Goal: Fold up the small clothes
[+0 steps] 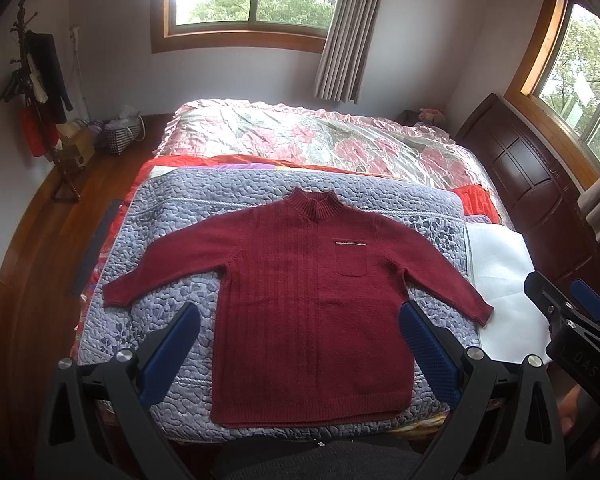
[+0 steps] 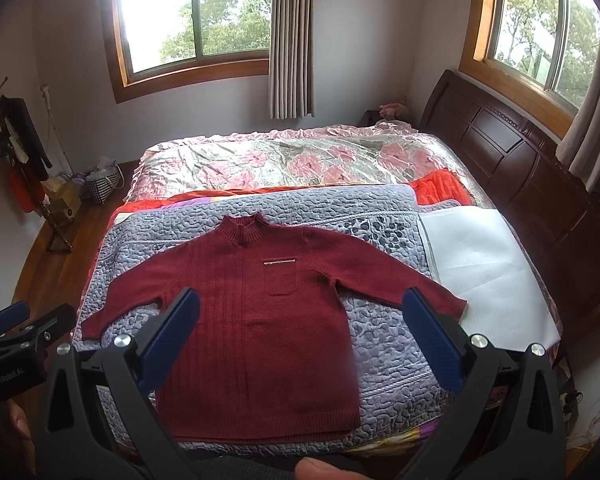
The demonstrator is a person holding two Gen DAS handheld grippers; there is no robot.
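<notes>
grey quilt [image 1: 188, 216] on bed, sweater [image 1: 308, 304] flat

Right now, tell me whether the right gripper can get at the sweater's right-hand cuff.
Probably yes. The right gripper is open, and the cuff lies flat with nothing over it, just beyond the right finger.

Lighting: daylight from two windows [image 2: 196, 16] behind and beside the bed [image 2: 284, 160]; panes blown out. Soft shadows. Focus sharp centrally; fisheye bending, dark vignette at edges.
</notes>
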